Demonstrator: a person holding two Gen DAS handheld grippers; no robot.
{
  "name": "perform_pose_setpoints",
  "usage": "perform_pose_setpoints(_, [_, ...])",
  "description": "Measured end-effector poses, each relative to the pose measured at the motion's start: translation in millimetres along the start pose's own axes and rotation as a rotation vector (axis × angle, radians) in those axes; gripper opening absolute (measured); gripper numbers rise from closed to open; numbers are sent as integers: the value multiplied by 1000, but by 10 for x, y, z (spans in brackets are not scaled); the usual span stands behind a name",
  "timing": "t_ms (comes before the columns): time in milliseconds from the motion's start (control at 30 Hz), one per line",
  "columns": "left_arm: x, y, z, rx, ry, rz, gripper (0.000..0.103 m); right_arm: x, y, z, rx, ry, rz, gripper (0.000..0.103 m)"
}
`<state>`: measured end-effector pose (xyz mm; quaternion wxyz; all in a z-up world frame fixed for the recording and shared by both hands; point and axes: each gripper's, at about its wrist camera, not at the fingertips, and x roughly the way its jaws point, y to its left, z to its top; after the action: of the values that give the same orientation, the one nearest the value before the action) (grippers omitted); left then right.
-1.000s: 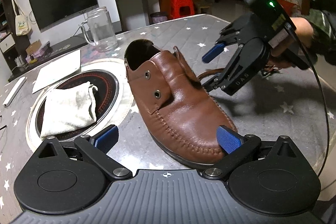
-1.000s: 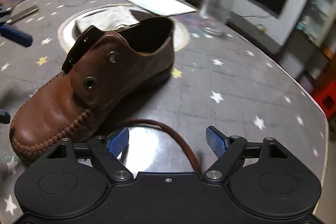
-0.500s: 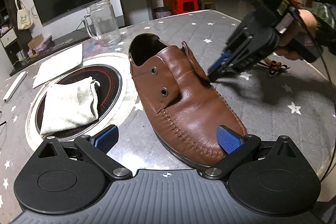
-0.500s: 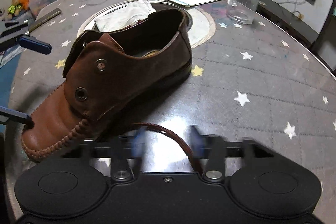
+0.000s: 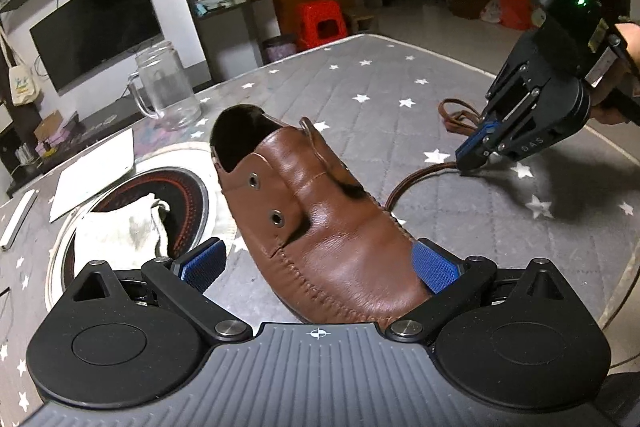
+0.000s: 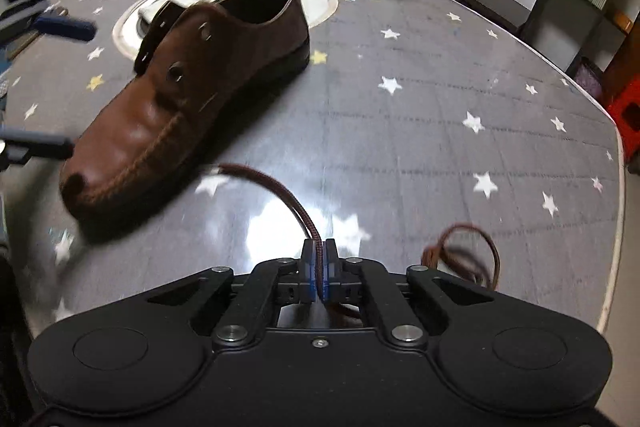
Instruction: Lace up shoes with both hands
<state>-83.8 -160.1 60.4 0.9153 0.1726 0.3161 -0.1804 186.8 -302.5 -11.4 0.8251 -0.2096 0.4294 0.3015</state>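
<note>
- With the brown braided shoelace [image 6: 280, 193] clamped between the closed pads of the right gripper [image 6: 319, 269], lift the free end clear of the star-patterned grey table [image 6: 420, 131].
- Keep the brown leather shoe [image 5: 320, 223], lying unlaced on the table, braced at the toe inside the spread left gripper [image 5: 320, 265]; pad contact cannot be told.
- Aim the tip at the lower metal eyelet [image 5: 277, 218].
- Avoid dragging the slack coil [image 5: 456, 115] under the sole.

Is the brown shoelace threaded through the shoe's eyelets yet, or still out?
Out. The eyelets on the shoe are empty, and the shoelace lies on the table, pinched in the shut right gripper.
</note>
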Motion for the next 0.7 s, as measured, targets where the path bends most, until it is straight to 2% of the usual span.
perform_pose_setpoints(300, [-22, 37, -18, -9, 16, 34, 101, 4, 37, -26, 1, -16, -23, 5])
perform_pose_setpoints(333, [-36, 34, -16, -4, 14, 32, 101, 6, 47, -19, -3, -16, -27, 12])
perform_pose_setpoints(367, [-45, 34, -16, 2, 11, 29, 101, -11, 58, -13, -13, -25, -39, 23])
perform_pose_setpoints(433, [-55, 37, -15, 13, 6, 26, 101, -26, 88, 12, -38, -44, -58, 31])
perform_pose_setpoints(533, [-52, 43, -14, 27, 5, 19, 101, -61, 127, 47, -78, -71, -57, 33])
perform_pose_setpoints(700, [-37, 57, 2, 55, 8, 4, 101, -8, 220, 122, -171, -98, -3, 42])
